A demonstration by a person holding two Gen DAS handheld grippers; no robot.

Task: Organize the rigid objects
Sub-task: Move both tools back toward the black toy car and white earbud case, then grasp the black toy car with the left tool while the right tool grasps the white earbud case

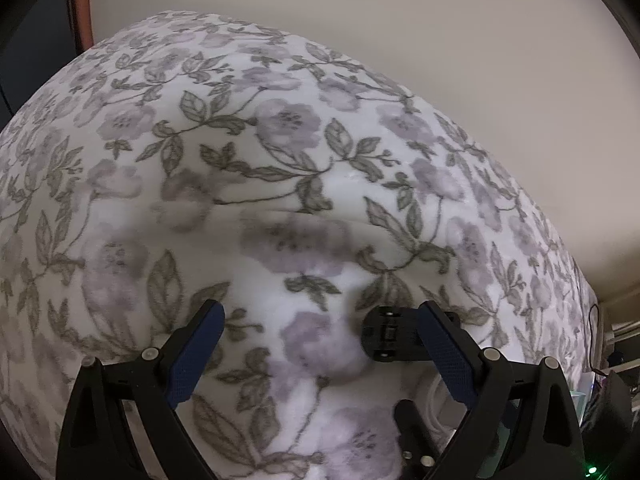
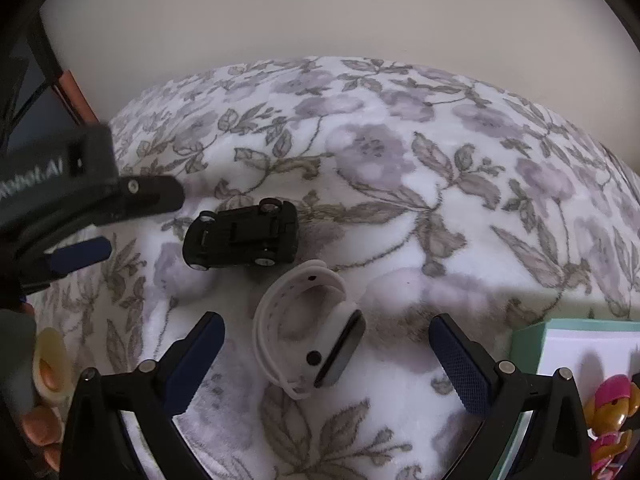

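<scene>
A black toy car (image 2: 244,236) lies upside down on the floral blanket (image 2: 400,184). Just in front of it lies a white smartwatch (image 2: 308,328) with a dark face, resting between the spread fingers of my right gripper (image 2: 326,320), which is open and not touching it. My left gripper (image 2: 144,222) comes in from the left, open, with its tips just left of the car. In the left wrist view the left gripper (image 1: 320,316) is open over the blanket (image 1: 280,160), and the car (image 1: 390,336) sits partly behind its right finger (image 1: 444,348).
A teal box (image 2: 530,348) with a white inside stands at the right edge, with a pink toy figure (image 2: 612,408) beside it. A person's fingers (image 2: 42,424) and a yellowish object (image 2: 50,356) show at the lower left. A beige wall (image 2: 320,20) rises behind the blanket.
</scene>
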